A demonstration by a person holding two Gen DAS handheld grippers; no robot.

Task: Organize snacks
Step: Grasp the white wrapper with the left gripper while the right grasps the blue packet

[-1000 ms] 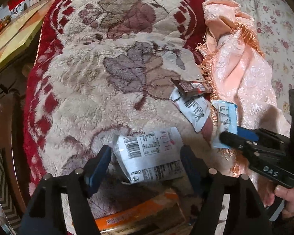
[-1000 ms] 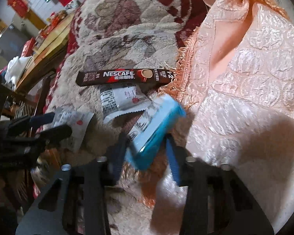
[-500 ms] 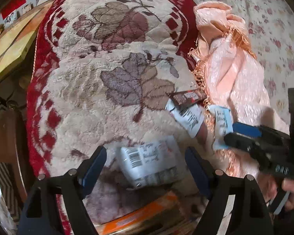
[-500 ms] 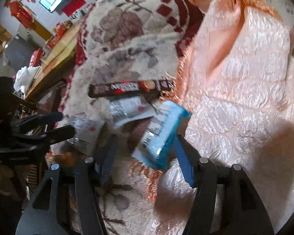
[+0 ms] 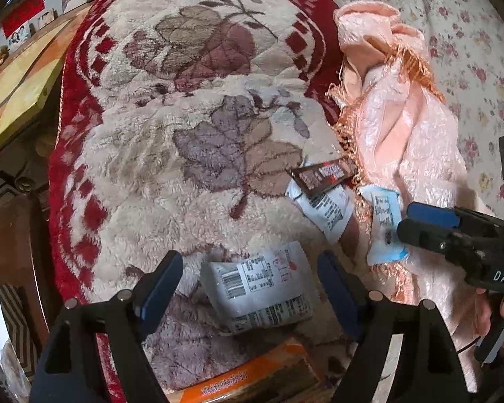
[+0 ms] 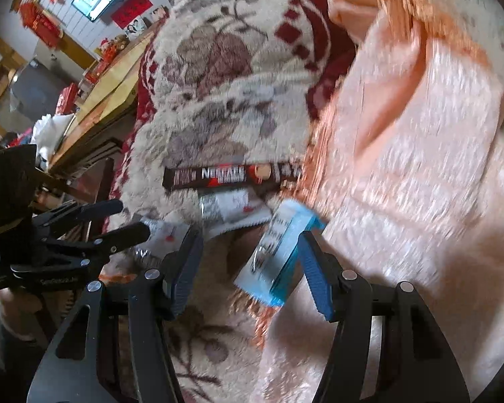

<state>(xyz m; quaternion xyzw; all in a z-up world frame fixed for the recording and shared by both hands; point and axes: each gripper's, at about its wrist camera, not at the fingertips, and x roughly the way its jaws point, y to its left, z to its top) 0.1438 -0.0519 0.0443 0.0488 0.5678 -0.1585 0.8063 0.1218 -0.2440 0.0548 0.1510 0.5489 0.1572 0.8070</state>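
Several snack packets lie on a plush leaf-pattern blanket [image 5: 191, 168]. A white packet with a barcode [image 5: 257, 290] lies between the fingers of my open left gripper [image 5: 252, 288]. A dark Nescafe stick [image 5: 322, 176] [image 6: 232, 176] lies above a second white packet [image 5: 326, 211] [image 6: 233, 211]. A blue and white packet [image 5: 384, 228] [image 6: 280, 255] lies loose between the wide-open fingers of my right gripper [image 6: 250, 268], at the fringe of a peach cloth [image 5: 410, 141]. The right gripper also shows in the left wrist view [image 5: 410, 225].
An orange box [image 5: 252, 379] sits below the blanket's near edge. A floral sheet [image 5: 470, 33] lies to the right. A wooden table [image 6: 111, 87] and dark wooden furniture [image 5: 6, 221] stand to the left.
My right gripper has opened and let go of the blue and white packet, which now lies by the fringe. My left gripper has drawn back a little from the barcode packet.
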